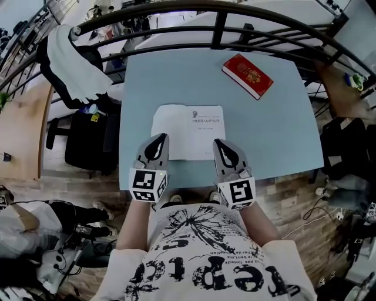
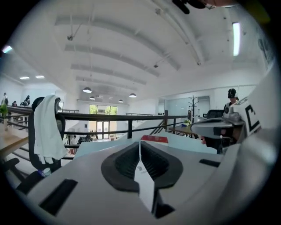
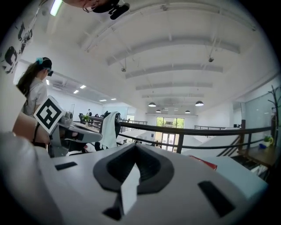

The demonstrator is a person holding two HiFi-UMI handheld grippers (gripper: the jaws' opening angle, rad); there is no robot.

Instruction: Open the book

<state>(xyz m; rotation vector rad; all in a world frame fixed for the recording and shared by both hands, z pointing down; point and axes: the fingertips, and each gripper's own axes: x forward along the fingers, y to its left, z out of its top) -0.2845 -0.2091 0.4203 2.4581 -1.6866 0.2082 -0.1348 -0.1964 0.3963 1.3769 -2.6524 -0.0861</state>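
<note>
Item 1, nearest. Left gripper (image 1: 160, 139): held above the near edge of the table, pointing away from the person. Jaws together, nothing between them.

Item 2. Right gripper (image 1: 218, 143): level with the left one and set apart from it, pointing the same way. Jaws together, empty.

Item 3. Light blue table (image 1: 147, 82): rectangular, with its near edge under both grippers.

Item 4. White printed sheet or thin booklet (image 1: 188, 130): flat on the table just ahead of both grippers and roughly centred between them. A short printed line sits near its top. Whether it has further pages cannot be told.

Item 5. Red book (image 1: 247, 75): closed and flat, on the far right part of the table, well apart from the white sheet. There is an emblem on its cover. Judged to be the task's thing.
- Bearing: beyond both grippers and off to the right, so the right gripper is the nearer.
- Long axis: diagonal, from far-left to near-right.
- Spine: which long edge carries it cannot be told.

Item 6. Black chair draped with a white cloth (image 1: 73, 62): beside the table's far left corner.

Item 7, farthest. Dark metal railing (image 1: 217, 12): curves behind the table.
</note>
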